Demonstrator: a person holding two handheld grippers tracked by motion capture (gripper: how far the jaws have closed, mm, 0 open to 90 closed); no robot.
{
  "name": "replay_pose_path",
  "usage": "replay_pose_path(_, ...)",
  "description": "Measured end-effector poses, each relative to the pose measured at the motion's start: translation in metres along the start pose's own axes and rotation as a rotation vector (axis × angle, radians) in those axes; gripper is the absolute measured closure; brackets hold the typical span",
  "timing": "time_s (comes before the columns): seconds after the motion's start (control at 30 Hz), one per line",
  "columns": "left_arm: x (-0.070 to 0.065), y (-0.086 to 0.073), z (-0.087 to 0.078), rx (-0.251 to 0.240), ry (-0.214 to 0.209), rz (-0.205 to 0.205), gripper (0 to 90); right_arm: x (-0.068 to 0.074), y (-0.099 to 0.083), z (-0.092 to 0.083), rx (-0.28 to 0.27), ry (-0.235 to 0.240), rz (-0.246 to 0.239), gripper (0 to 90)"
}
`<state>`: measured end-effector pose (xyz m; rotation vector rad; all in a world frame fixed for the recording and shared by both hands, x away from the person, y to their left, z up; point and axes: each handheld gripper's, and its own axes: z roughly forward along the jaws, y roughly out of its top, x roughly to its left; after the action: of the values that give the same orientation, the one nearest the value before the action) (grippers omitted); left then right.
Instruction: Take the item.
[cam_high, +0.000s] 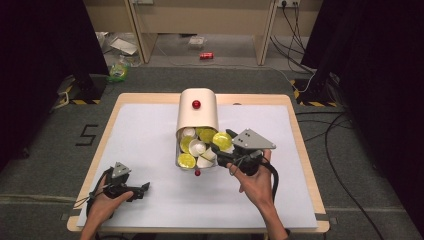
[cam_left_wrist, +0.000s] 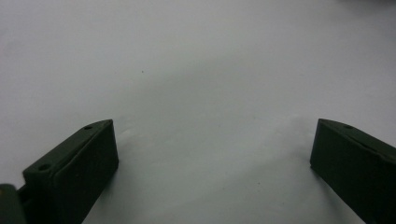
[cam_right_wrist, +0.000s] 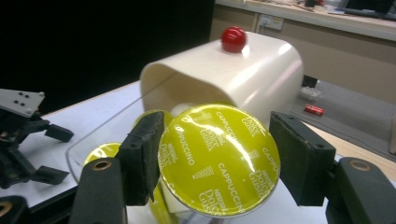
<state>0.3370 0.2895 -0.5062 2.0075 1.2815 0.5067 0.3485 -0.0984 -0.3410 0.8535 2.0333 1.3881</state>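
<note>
I am holding the right claw clamped on a round coffee capsule with a shiny yellow foil lid, printed "CAPPUCCINO"; its two black jaws are pressing on the capsule's left and right edges. In the high view that right claw is sitting just at the right edge of the clear plastic drawer tray, with the gripped capsule lifted at the tray's upper right corner, facing up toward the camera.

The tray is sticking out from under a cream rounded box cover with a red ball knob on top, which is standing in the middle of the white-topped table. More yellow-lidded and white capsules are lying loosely in the tray, touching each other. A small red knob is showing at the tray's near edge.

I am resting the left claw low over the table at its near left corner, well apart from the tray. In the left gripper view its jaws are standing wide apart with nothing between them, just bare white table surface beneath.
</note>
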Motion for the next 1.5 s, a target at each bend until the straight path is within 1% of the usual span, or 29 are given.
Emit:
replay_pose_path(0.03,0.0,0.0,0.0,0.0,0.0,0.0,0.2,-0.005,-0.002,-0.002,0.004,-0.015,0.011,38.3)
replay_pose_path(0.1,0.0,0.0,0.0,0.0,0.0,0.0,0.2,-0.007,-0.003,-0.003,0.004,-0.022,0.013,38.3)
replay_pose_path(0.23,0.0,0.0,0.0,0.0,0.0,0.0,0.1,-0.016,-0.007,-0.006,0.003,-0.047,0.031,38.3)
replay_pose_path(0.27,0.0,0.0,0.0,0.0,0.001,0.0,0.1,-0.02,-0.008,-0.008,0.003,-0.059,0.029,38.3)
replay_pose_path(0.3,0.0,0.0,0.0,0.0,0.001,0.0,0.1,-0.02,-0.008,-0.008,0.003,-0.059,0.029,38.3)
replay_pose_path(0.33,0.0,0.0,0.0,0.0,0.0,0.0,0.2,-0.024,-0.009,-0.01,0.0,-0.069,0.039,38.3)
replay_pose_path(0.37,0.0,0.0,0.0,0.0,0.0,0.0,0.2,-0.024,-0.009,-0.01,0.0,-0.069,0.039,38.3)
replay_pose_path(0.47,0.0,0.0,0.0,-0.001,0.001,0.0,0.2,-0.031,-0.013,-0.011,-0.005,-0.088,0.044,38.3)
replay_pose_path(0.53,0.0,0.0,0.0,0.0,0.0,0.0,0.1,-0.033,-0.014,-0.012,-0.002,-0.092,0.046,38.3)
replay_pose_path(0.57,0.0,0.0,0.0,0.0,0.0,0.0,0.1,-0.036,-0.017,-0.011,0.002,-0.103,0.05,38.3)
replay_pose_path(0.63,0.0,0.0,0.0,-0.001,0.001,0.0,0.1,-0.038,-0.019,-0.01,0.004,-0.109,0.052,38.3)
replay_pose_path(0.83,0.0,0.0,0.0,-0.001,0.0,0.0,0.1,-0.049,-0.028,-0.008,0.02,-0.131,0.082,38.3)
replay_pose_path(1.17,0.0,0.0,0.0,-0.001,0.0,0.0,0.1,-0.064,-0.042,-0.007,0.033,-0.165,0.102,38.3)
replay_pose_path(1.23,0.0,0.0,0.0,-0.001,0.0,0.0,0.2,-0.066,-0.043,-0.007,0.037,-0.167,0.104,38.3)
replay_pose_path(1.3,0.0,0.0,0.0,-0.001,0.0,0.0,0.2,-0.068,-0.046,-0.006,0.042,-0.172,0.113,38.3)
replay_pose_path(1.4,0.0,0.0,0.0,-0.001,0.0,0.0,0.1,-0.071,-0.051,-0.004,0.053,-0.178,0.107,38.3)
replay_pose_path(1.5,0.0,0.0,0.0,-0.001,0.0,0.0,0.2,-0.077,-0.058,-0.002,0.065,-0.189,0.119,38.3)
